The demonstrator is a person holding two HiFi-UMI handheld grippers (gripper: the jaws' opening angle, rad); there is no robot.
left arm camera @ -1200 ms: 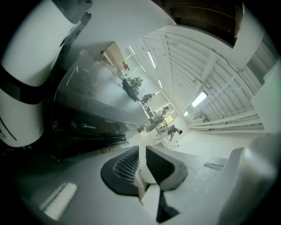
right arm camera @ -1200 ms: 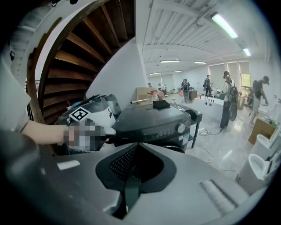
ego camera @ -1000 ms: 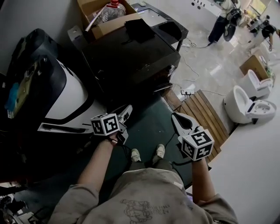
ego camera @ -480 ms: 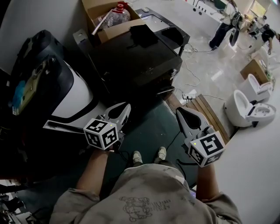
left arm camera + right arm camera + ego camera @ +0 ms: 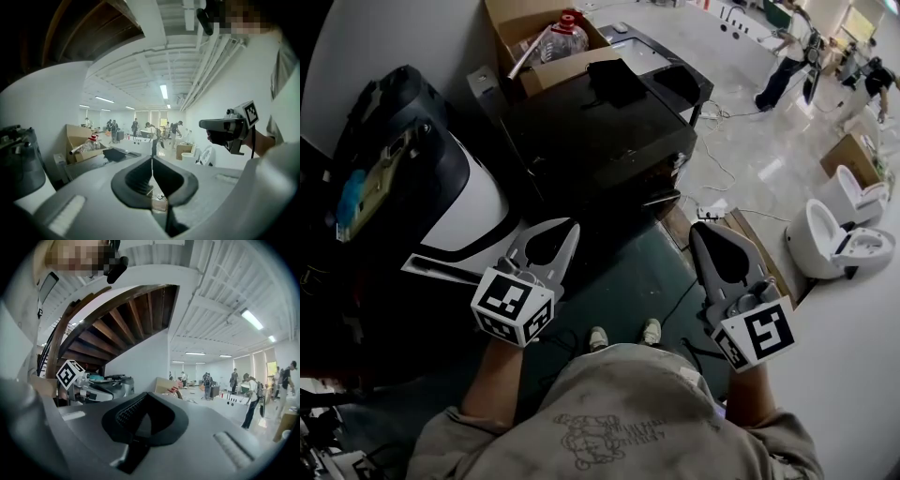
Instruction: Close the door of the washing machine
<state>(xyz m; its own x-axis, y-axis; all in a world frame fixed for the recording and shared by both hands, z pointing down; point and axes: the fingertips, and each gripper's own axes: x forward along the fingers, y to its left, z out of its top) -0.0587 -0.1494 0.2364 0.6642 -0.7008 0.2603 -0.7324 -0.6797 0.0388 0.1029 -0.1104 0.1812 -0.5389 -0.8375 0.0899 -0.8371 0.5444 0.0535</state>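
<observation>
The washing machine is the white and black appliance at the left of the head view; a flat white panel juts out low at its front. I cannot tell how its door stands. My left gripper hovers just right of that panel, jaws shut and empty. My right gripper is held further right over the dark floor mat, also shut on nothing. In the left gripper view the jaws meet in a line, with the right gripper beside them. The right gripper view shows closed jaws and the left gripper.
A black cabinet stands ahead, with a cardboard box holding a bottle behind it. Wooden planks, floor cables and white toilets lie to the right. People stand far back.
Both grippers have risen towards the head camera and look larger. The left one drifted slightly left, the right one slightly right. Both stayed shut.
</observation>
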